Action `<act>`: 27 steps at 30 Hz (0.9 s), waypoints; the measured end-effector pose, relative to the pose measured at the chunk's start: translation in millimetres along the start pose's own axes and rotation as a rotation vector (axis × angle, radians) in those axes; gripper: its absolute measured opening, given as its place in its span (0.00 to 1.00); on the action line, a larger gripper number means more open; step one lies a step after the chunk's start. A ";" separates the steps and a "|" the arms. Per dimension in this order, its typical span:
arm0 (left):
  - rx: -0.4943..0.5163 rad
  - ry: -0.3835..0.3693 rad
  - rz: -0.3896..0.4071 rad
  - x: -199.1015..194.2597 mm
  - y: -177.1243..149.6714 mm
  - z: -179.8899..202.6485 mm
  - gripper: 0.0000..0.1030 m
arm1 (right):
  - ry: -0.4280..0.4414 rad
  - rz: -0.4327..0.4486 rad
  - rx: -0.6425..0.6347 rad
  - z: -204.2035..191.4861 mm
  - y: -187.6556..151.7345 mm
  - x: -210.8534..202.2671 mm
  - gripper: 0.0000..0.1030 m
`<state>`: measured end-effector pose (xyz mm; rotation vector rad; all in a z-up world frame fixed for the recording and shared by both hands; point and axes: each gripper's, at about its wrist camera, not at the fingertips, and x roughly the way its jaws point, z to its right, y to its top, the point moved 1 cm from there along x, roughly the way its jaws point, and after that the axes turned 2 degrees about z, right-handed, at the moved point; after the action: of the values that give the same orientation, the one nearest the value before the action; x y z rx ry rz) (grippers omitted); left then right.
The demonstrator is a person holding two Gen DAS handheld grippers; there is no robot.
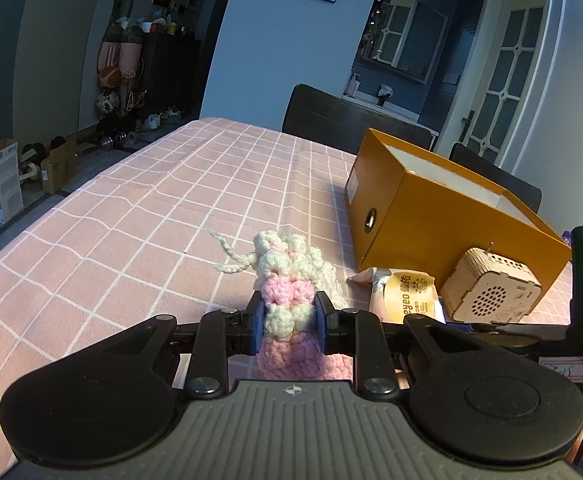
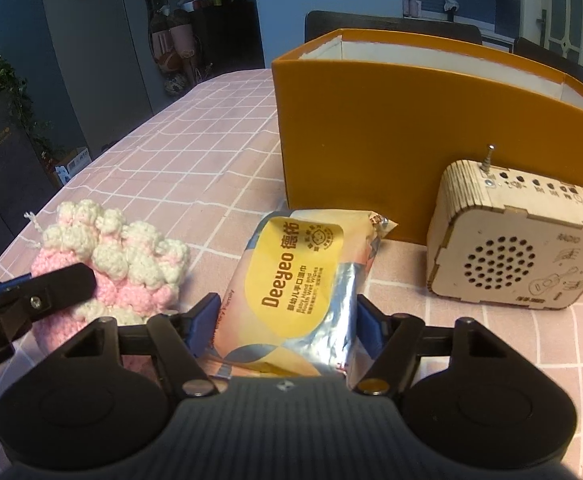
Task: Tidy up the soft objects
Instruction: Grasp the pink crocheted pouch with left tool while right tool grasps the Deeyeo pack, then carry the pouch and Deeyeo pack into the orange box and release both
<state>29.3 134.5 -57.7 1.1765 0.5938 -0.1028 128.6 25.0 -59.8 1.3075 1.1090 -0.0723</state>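
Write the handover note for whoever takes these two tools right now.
Left tool: shut on the pink and cream knitted piece, low over the table.
Right tool: pads against both sides of the wipes pack, which looks gripped.
Orange box: stands open behind both; its floor is hidden.
Wooden radio: beside the box, hard, leave it.
Done: both soft items gripped.
Left: likely carry both into the box.

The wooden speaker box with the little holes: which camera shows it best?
The right wrist view: the wooden speaker box sits whole and near, with grille, antenna and engraved drawings clear. The left wrist view catches it smaller, near the right edge against the orange box.
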 end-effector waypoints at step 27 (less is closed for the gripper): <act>0.050 -0.200 0.054 -57.6 13.8 74.4 0.27 | 0.111 0.048 0.005 94.4 -42.9 -161.1 0.51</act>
<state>14.4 60.8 0.6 1.2135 0.3853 -0.1877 75.7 -147.6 4.7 1.3553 1.1719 0.0331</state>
